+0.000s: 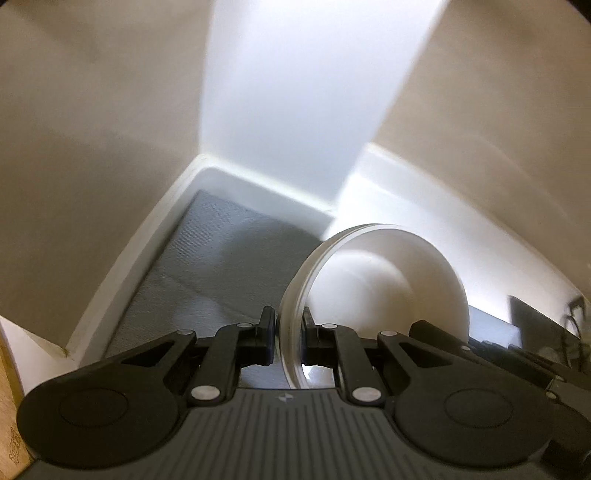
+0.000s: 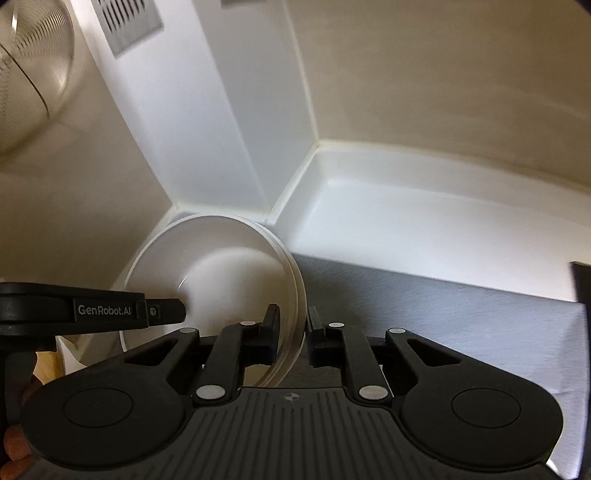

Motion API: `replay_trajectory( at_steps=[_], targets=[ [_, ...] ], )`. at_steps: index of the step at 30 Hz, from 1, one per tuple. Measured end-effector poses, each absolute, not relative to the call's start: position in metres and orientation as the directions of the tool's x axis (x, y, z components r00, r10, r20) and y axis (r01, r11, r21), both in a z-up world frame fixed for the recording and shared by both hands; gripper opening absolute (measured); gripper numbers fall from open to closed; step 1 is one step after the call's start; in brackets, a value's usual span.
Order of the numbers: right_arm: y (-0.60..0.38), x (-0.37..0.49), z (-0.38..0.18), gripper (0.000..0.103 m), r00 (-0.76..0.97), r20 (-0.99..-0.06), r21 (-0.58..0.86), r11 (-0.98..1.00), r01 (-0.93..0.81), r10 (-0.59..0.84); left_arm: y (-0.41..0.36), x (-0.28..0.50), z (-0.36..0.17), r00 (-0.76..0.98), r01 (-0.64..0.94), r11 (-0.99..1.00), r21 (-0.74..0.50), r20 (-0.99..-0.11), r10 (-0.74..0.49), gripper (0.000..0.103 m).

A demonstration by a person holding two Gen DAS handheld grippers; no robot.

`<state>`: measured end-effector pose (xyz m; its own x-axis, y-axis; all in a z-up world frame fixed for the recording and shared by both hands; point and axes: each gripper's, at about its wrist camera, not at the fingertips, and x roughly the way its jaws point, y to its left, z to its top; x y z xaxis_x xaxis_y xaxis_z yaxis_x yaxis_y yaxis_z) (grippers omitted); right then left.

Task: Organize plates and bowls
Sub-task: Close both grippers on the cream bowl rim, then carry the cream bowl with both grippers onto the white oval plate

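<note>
A stack of white bowls (image 1: 373,280) is held between both grippers over a grey mat (image 1: 221,266) inside a white cabinet. My left gripper (image 1: 289,334) is shut on the stack's rim at its left side. In the right wrist view the same stack of bowls (image 2: 221,273) fills the lower left, and my right gripper (image 2: 291,334) is shut on its right rim. The left gripper's arm (image 2: 99,308) crosses in front of the bowls there. The bowls are tilted, hollow side towards the right wrist camera.
White cabinet walls and a raised white ledge (image 2: 406,221) surround the grey mat (image 2: 443,325). A perforated metal colander (image 2: 33,66) and a vent grille (image 2: 125,22) show at upper left. Wooden surface (image 1: 11,398) at far left.
</note>
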<state>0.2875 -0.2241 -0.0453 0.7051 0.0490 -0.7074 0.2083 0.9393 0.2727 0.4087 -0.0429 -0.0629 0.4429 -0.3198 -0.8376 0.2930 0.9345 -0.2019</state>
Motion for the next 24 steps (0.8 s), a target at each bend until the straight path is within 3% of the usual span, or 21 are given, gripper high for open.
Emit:
replay_trajectory(
  at_steps=[13, 24],
  targets=[
    [-0.268, 0.168, -0.015, 0.016, 0.712, -0.696, 0.226, 0.914, 0.338, -0.091, -0.105, 0.31, -0.047, 0.323, 0.525, 0.811, -0.256, -0.822, -0.469, 0.014],
    [-0.281, 0.09, -0.046, 0.016, 0.624, -0.772, 0.225, 0.869, 0.441, -0.117, -0.143, 0.25, -0.088, 0.196, 0.634, 0.74, -0.227, -0.878, -0.437, 0.014]
  ],
)
